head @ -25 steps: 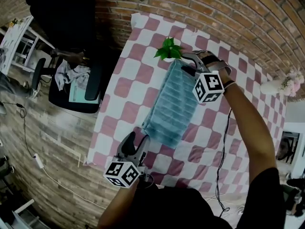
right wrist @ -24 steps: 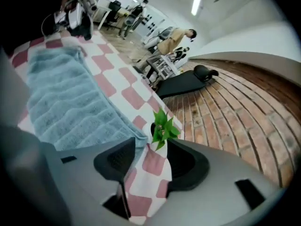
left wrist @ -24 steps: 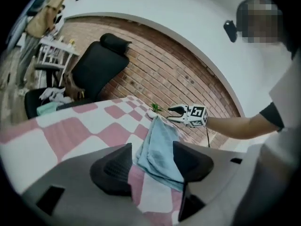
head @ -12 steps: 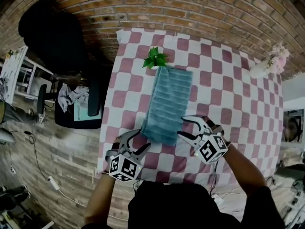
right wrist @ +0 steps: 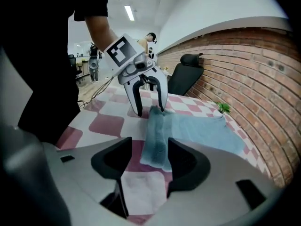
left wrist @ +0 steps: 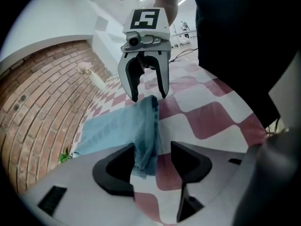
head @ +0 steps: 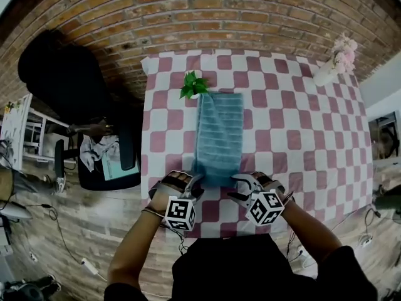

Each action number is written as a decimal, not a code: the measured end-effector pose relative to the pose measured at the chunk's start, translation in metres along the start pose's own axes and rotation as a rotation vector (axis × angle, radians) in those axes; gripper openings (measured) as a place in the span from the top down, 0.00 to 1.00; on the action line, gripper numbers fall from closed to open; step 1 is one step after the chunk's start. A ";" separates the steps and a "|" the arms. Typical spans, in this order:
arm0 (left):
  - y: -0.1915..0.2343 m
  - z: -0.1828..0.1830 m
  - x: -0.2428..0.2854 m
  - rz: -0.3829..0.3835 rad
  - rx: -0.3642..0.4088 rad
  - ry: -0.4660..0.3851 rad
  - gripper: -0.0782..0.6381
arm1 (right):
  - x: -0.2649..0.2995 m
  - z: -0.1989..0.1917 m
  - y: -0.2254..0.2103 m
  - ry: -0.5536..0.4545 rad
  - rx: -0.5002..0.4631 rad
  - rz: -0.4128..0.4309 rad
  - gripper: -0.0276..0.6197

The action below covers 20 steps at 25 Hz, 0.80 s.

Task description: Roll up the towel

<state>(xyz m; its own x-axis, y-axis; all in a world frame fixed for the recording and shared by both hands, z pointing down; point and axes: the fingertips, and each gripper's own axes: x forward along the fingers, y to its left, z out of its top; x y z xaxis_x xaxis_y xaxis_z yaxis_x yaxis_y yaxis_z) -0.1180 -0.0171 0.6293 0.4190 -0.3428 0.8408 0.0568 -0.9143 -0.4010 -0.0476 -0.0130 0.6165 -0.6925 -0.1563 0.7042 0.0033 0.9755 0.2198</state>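
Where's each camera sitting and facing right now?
Head view: on head, facing down at light blue terry towel on pink checked tablecloth; forearms, left gripper, right gripper show.
Left gripper view: on left gripper, facing right gripper; own jaws, just closing, straddle towel's edge.
Right gripper view: on right gripper, facing left gripper; jaws, just opening, straddle it.
Gripper views share the towel's edge.
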 end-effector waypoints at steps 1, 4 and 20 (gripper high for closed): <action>0.000 -0.001 0.003 -0.013 0.008 -0.001 0.56 | 0.004 -0.003 0.000 0.020 -0.003 -0.010 0.59; -0.001 -0.004 0.012 -0.052 0.033 -0.016 0.60 | 0.016 -0.016 0.001 0.086 -0.010 -0.018 0.59; 0.002 -0.004 0.020 -0.243 -0.030 0.053 0.80 | 0.018 -0.029 -0.013 0.082 0.153 0.134 0.83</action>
<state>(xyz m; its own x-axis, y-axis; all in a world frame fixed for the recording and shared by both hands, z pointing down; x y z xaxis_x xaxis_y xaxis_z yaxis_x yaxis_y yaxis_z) -0.1135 -0.0265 0.6470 0.3481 -0.1226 0.9294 0.1227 -0.9769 -0.1748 -0.0395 -0.0330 0.6461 -0.6320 -0.0295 0.7744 -0.0224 0.9996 0.0198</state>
